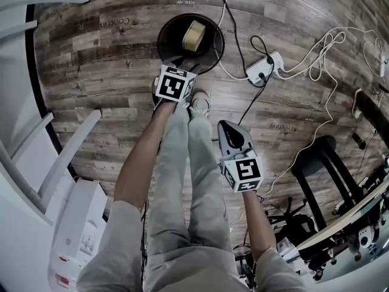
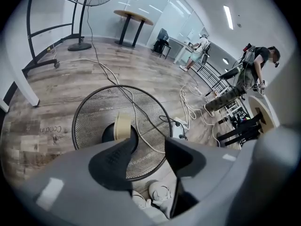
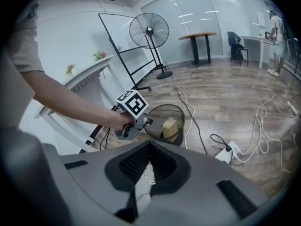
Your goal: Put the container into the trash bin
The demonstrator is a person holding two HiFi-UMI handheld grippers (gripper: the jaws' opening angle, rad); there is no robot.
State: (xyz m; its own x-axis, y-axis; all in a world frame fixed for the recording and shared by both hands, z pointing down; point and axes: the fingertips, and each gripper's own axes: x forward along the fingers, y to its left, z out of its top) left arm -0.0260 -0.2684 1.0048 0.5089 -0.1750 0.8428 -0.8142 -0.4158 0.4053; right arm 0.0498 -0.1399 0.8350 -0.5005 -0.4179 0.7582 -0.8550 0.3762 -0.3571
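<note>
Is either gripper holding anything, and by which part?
Nothing held. Left gripper open above the trash bin, container inside it; right gripper shut, empty.

Both grippers held forward and angled down, the left ahead of the right
The left gripper (image 2: 148, 146) points steeply down at the end of an outstretched bare left forearm (image 1: 141, 163), its jaws wide apart with nothing between the pads. The right gripper (image 3: 149, 149) sits nearer the body on a bent right forearm (image 1: 258, 224), jaws closed together and empty
</note>
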